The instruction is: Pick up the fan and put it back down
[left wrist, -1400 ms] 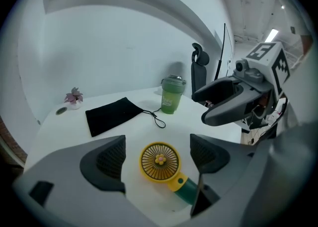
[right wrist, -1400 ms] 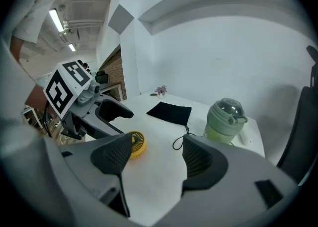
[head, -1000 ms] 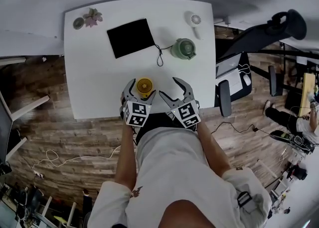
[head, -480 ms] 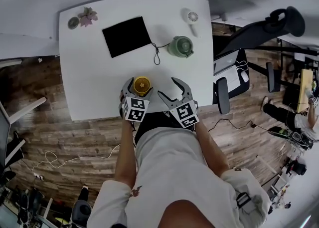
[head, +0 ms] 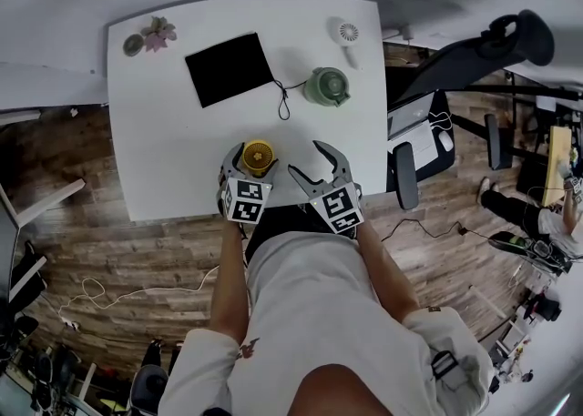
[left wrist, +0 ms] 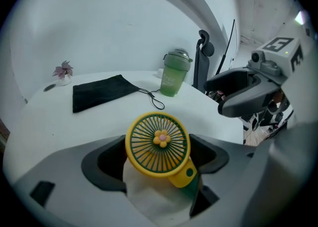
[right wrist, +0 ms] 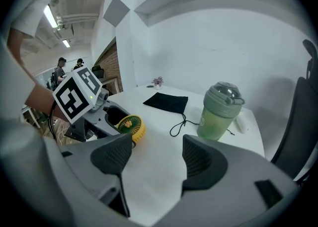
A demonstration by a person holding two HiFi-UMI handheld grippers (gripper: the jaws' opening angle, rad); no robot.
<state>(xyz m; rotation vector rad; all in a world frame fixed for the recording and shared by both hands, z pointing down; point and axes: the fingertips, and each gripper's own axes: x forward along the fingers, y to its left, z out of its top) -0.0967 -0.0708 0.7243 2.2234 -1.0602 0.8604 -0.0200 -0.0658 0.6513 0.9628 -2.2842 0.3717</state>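
Observation:
A small yellow fan (head: 259, 156) with a green grille and a flower hub rests near the white table's (head: 164, 150) front edge. In the left gripper view the fan (left wrist: 158, 144) faces the camera, tilted, its handle running down to the right. My left gripper (head: 258, 158) is closing around the fan head, and its pads meet the rim on both sides (left wrist: 158, 157). My right gripper (head: 307, 157) hovers just right of it, open with nothing between its jaws (right wrist: 154, 159). The fan (right wrist: 130, 126) lies to its left.
Behind the fan lie a black pouch (head: 229, 68) with a cord and a green bottle (head: 327, 86). A white hand fan (head: 346, 35) sits at the back right and a small plant (head: 158, 32) at the back left. A black chair (head: 483, 50) stands to the table's right.
The left jaws have drawn in onto the sides of the fan head. The right gripper has stayed where it was.

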